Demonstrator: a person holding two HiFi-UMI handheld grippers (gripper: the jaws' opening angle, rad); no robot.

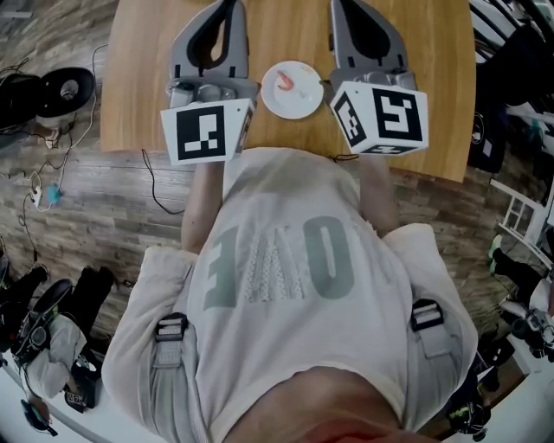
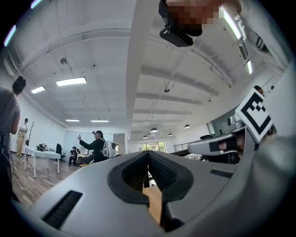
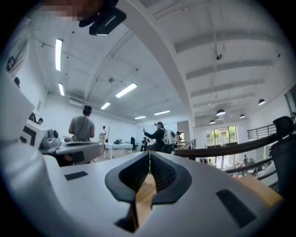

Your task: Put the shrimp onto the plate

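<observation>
– Edges first, from the head view: how much of the table is free?
– The wooden table (image 1: 147,78) is bare at its left and right parts. Its near edge runs just before the person's shirt (image 1: 277,260). The left claw (image 1: 227,13) and the right claw (image 1: 346,10) lie over it and point away; their tips reach the upper border.
– What stands between them?
– Only the white plate (image 1: 303,108), close to the near edge and just beside both claws; whether it touches them I cannot tell. The shrimp (image 1: 286,82) lies on the plate. On the floor (image 1: 112,208) left of the table are cables (image 1: 156,186).
– And the left gripper view?
– The pads (image 2: 162,171) are pressed together with nothing between them. Beyond is an open hall, with people (image 2: 95,146) well apart.
– The right gripper view?
– Its pads (image 3: 162,175) are also closed together, empty. One person (image 3: 82,125) stands beyond, at the left.
</observation>
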